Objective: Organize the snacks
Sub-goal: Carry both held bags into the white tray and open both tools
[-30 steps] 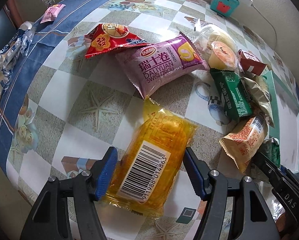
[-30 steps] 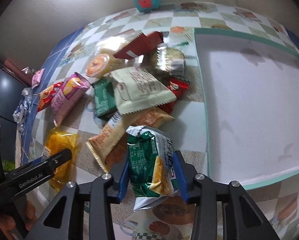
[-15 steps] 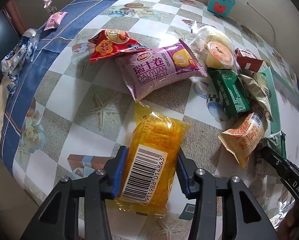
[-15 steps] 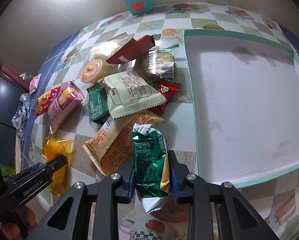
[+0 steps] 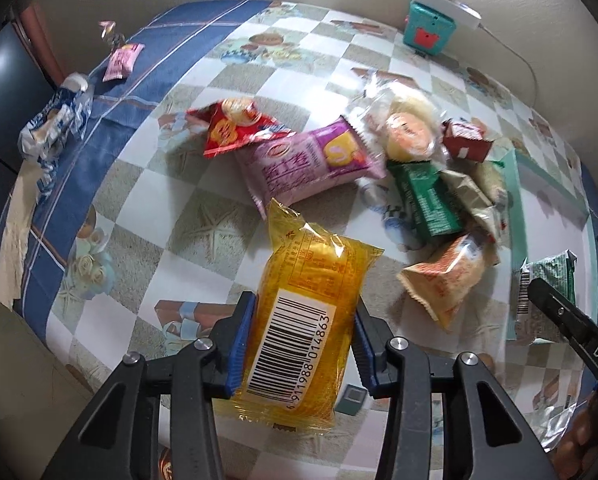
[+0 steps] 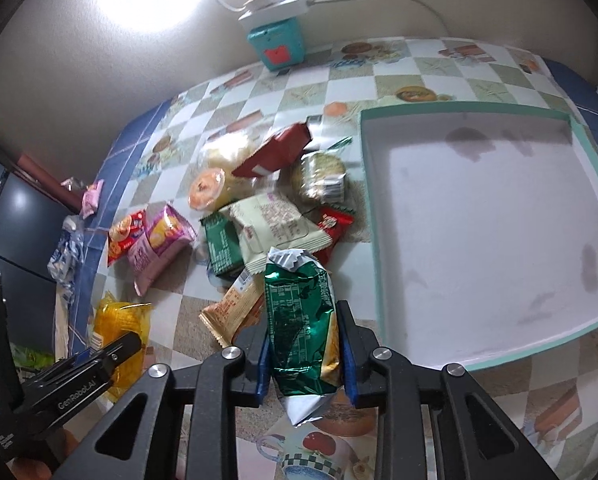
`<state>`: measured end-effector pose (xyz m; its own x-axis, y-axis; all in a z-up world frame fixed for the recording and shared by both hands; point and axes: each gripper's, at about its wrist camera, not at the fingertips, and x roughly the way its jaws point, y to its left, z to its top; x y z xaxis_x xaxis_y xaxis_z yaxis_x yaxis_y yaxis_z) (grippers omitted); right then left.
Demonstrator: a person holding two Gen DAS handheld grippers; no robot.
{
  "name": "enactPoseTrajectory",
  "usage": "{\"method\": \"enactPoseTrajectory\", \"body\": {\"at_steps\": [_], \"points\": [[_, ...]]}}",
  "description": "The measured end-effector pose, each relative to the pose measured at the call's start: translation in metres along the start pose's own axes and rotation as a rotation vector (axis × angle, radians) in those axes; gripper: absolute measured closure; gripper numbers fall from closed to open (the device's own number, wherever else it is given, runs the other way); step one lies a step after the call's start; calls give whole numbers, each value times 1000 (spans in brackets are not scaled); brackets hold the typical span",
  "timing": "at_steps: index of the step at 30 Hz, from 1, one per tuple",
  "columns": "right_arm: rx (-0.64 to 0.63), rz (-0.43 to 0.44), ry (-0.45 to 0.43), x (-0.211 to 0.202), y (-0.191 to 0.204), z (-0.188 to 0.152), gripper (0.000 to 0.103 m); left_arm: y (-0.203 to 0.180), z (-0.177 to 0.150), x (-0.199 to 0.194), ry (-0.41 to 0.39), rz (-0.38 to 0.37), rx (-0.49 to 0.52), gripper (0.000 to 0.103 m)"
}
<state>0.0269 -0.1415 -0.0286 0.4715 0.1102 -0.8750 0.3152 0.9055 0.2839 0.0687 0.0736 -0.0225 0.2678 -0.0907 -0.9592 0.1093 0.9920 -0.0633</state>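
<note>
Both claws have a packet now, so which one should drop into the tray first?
Right, probably. The right claw grips the green packet right beside the empty tray; the left claw, holding the yellow packet, sits across the snack pile.

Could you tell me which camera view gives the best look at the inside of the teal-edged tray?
The right wrist view: the tray fills its right side, showing the bare white floor and all four teal walls. In the left wrist view only a thin, foreshortened strip of the tray shows at the right edge, behind the snack pile, with its floor barely visible.
</note>
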Motion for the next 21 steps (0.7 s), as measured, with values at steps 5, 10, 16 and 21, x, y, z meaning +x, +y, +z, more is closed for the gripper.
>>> {"method": "enactPoseTrajectory", "body": {"at_steps": [5, 10, 16, 21], "points": [[38, -12, -49, -16, -16, 7, 74, -29, 10, -22, -18, 9, 60, 57], [102, -70, -89, -30, -44, 12, 73, -74, 21, -36, -28, -11, 128, 57], [220, -126, -130, -47, -93, 18, 73, -134, 23, -43, -18, -36, 199, 57], [309, -220, -157, -60, -135, 22, 73, -182, 24, -43, -28, -51, 255, 57]]}}
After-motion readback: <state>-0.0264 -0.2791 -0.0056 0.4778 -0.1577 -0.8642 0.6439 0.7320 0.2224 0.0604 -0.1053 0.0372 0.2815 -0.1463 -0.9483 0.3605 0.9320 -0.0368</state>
